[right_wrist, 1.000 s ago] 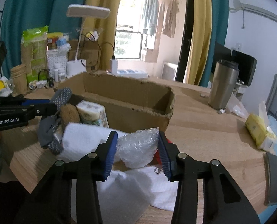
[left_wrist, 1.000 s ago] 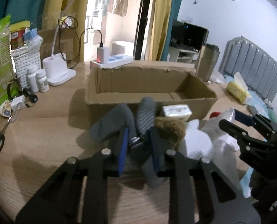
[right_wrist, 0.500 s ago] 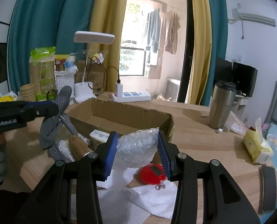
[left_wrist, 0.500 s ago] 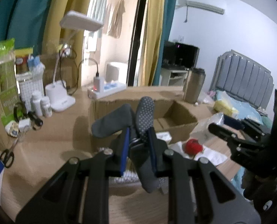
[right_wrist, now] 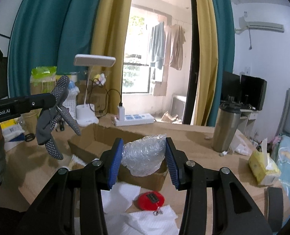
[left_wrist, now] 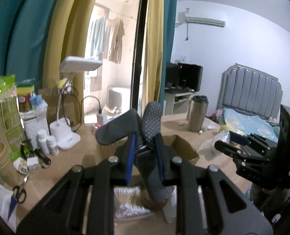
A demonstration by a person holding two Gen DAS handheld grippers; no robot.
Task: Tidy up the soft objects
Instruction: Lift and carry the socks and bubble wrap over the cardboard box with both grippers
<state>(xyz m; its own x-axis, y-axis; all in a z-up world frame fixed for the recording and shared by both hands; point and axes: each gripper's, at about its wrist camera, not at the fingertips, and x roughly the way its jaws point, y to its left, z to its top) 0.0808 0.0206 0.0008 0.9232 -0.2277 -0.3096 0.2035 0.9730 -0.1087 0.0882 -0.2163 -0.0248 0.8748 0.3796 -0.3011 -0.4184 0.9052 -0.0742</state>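
Note:
My left gripper (left_wrist: 144, 152) is shut on grey dotted socks (left_wrist: 125, 129) and holds them in the air above the near left side of an open cardboard box (left_wrist: 184, 148). The socks also show in the right wrist view (right_wrist: 55, 117), hanging left of the box (right_wrist: 98, 137). My right gripper (right_wrist: 144, 159) is shut on a wad of clear bubble wrap (right_wrist: 145, 156), held above the box's near wall. White towels (right_wrist: 150, 221) and a red round object (right_wrist: 151, 199) lie on the table in front of the box.
A white desk lamp (right_wrist: 90, 90), power strip (right_wrist: 137, 118), steel tumbler (right_wrist: 226, 127) and yellow tissue pack (right_wrist: 264, 166) stand around the box. Bottles (left_wrist: 47, 143), paper cups (left_wrist: 0, 160), scissors (left_wrist: 18, 192) and snack bags crowd the table's left side. A bed is at right.
Both grippers have risen with their loads. The socks now hang higher above the table, and the bubble wrap is lifted to the level of the box's near wall.

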